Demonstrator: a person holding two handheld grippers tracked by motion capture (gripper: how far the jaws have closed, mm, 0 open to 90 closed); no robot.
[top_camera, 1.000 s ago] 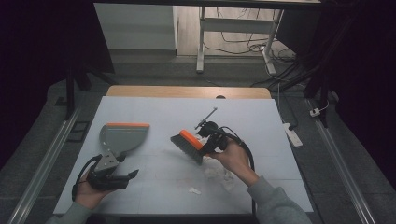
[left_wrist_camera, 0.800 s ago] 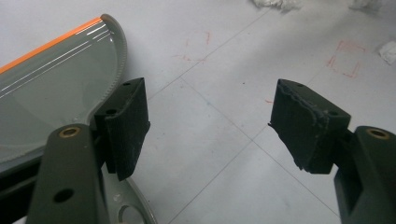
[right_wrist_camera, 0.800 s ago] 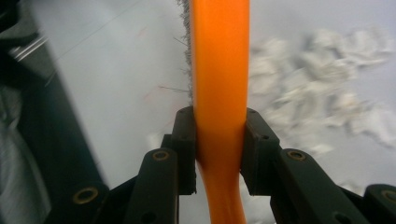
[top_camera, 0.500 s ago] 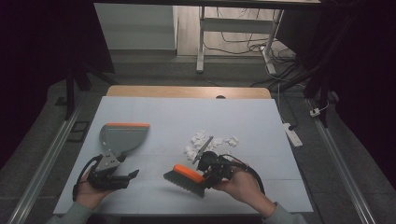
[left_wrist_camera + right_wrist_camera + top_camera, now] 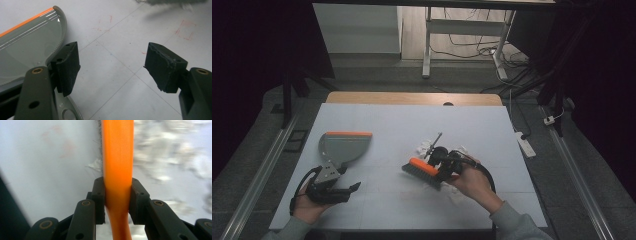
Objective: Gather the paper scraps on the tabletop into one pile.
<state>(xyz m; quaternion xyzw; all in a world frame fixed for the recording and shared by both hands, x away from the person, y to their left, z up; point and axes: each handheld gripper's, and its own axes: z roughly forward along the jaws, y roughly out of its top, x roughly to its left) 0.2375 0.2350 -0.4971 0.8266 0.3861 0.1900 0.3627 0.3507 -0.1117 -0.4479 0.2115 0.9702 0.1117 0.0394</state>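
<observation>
A grey dustpan (image 5: 346, 146) with an orange lip lies at the table's left, and its handle points toward the front edge. My left gripper (image 5: 348, 187) rests just in front of that handle, open and holding nothing. In the left gripper view (image 5: 112, 66) the dustpan (image 5: 25, 53) lies beside the left jaw. My right gripper (image 5: 446, 163) is shut on a hand brush (image 5: 424, 171) with an orange back and dark bristles, near the table's middle. In the right gripper view (image 5: 117, 200) the jaws clamp the orange brush handle (image 5: 117, 157). White paper scraps (image 5: 424, 148) lie just behind the brush.
More white scraps (image 5: 456, 198) lie near my right hand, and blurred ones (image 5: 170, 157) show to the right of the brush. The white table top (image 5: 382, 125) carries faint red marks (image 5: 186, 30). A white power strip (image 5: 525, 144) lies on the floor beyond the right edge.
The right gripper swept the brush toward the front edge, then brought it back up and to the right. The left gripper and the dustpan stayed put.
</observation>
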